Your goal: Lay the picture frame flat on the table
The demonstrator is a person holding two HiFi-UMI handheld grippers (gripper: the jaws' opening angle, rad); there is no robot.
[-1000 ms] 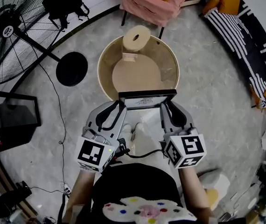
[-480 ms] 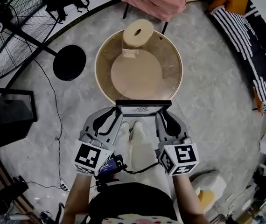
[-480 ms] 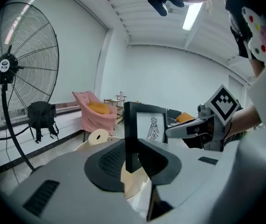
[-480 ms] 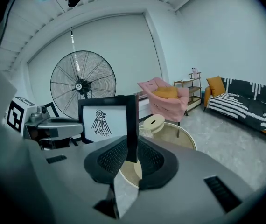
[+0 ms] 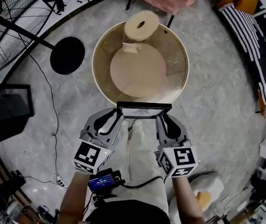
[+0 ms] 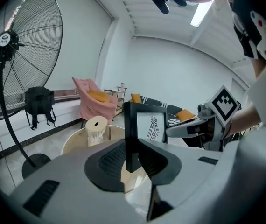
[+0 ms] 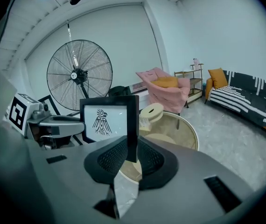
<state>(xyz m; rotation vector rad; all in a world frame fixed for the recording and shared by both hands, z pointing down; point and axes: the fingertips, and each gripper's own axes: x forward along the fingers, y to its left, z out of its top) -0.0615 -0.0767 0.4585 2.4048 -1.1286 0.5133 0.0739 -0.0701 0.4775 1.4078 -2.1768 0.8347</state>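
The left gripper (image 5: 116, 117) clamps the left side of the picture frame (image 5: 144, 110), and the right gripper (image 5: 162, 120) clamps its right side. The frame is held upright at the near edge of the round table (image 5: 97, 50).

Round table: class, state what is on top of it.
A cream ring-shaped object stands near the round table's far rim. The picture frame, gripped by the left gripper and right gripper, covers part of the near rim.
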